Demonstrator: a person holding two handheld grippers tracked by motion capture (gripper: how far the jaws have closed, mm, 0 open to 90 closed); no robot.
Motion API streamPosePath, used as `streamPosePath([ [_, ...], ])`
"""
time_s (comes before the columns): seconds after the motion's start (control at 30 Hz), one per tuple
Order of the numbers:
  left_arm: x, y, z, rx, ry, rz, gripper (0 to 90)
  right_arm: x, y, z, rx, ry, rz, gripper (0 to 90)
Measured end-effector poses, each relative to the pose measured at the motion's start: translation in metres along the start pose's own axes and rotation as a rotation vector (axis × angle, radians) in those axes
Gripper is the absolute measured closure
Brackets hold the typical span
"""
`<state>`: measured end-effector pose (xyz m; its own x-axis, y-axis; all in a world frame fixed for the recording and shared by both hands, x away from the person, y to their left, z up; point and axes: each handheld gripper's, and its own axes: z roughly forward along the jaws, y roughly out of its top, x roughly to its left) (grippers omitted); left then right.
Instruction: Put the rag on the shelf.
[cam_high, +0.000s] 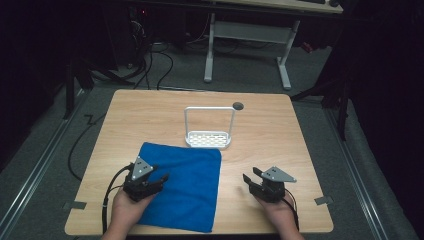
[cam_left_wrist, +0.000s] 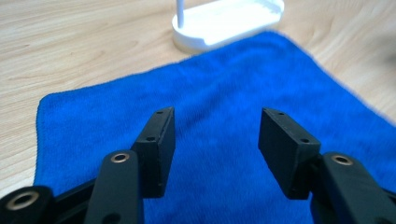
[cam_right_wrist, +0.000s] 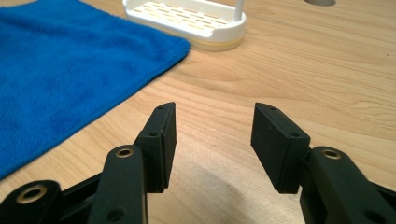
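- My left tongs are spread wide and hold nothing; they sit over the near left part of a blue cloth, with the jaws aimed toward the far right of the counter.
- In the left gripper view, those tongs show cloth between and beyond the jaws; I cannot tell whether the tips touch it.
- My right tongs are also spread wide and empty, over bare wood to the right of the cloth, apart from it, jaws aimed toward the far left.
- In the right gripper view, these tongs have plain counter between the jaws, and the cloth lies off to the left.
- My left hand and right hand grip the tools at the near edge.
- A white rack stands at mid-counter, just past the cloth's far edge: a slotted oval tray with a tall hoop handle rising from it. The tray looks empty; its long side runs left to right.
- The cloth lies flat and spread out, roughly square, a little longer from near to far, its far right corner just beside the rack.
- A small round hole sits in the counter beyond the rack.
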<state>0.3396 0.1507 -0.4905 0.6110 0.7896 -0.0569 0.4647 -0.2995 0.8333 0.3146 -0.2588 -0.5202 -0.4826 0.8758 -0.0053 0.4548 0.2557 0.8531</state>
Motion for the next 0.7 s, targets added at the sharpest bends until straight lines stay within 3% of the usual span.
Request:
streamPosePath([
  [0.1,0.007,0.001,-0.001,-0.011,0.002,-0.026,46.3,0.007,-0.003,0.000,0.010,-0.003,-0.067,51.3],
  [0.23,0.013,-0.002,-0.001,0.014,0.005,-0.033,44.9,0.016,-0.003,0.001,0.003,0.005,-0.124,52.1],
  [0.33,0.016,-0.005,-0.004,0.014,0.022,-0.030,45.0,0.021,0.000,0.004,0.001,0.020,-0.140,52.0],
  [0.5,0.025,-0.013,-0.014,0.009,0.055,-0.049,52.8,0.029,0.009,0.013,0.029,0.058,-0.158,50.9],
  [0.6,0.030,-0.022,-0.021,0.040,0.103,-0.031,55.4,0.035,0.013,0.020,0.037,0.089,-0.163,53.5],
  [0.67,0.028,-0.028,-0.023,0.088,0.141,0.006,60.1,0.041,0.018,0.027,0.056,0.118,-0.168,58.8],
  [0.7,0.028,-0.028,-0.023,0.088,0.141,0.006,62.9,0.044,0.021,0.030,0.061,0.131,-0.172,62.3],
])
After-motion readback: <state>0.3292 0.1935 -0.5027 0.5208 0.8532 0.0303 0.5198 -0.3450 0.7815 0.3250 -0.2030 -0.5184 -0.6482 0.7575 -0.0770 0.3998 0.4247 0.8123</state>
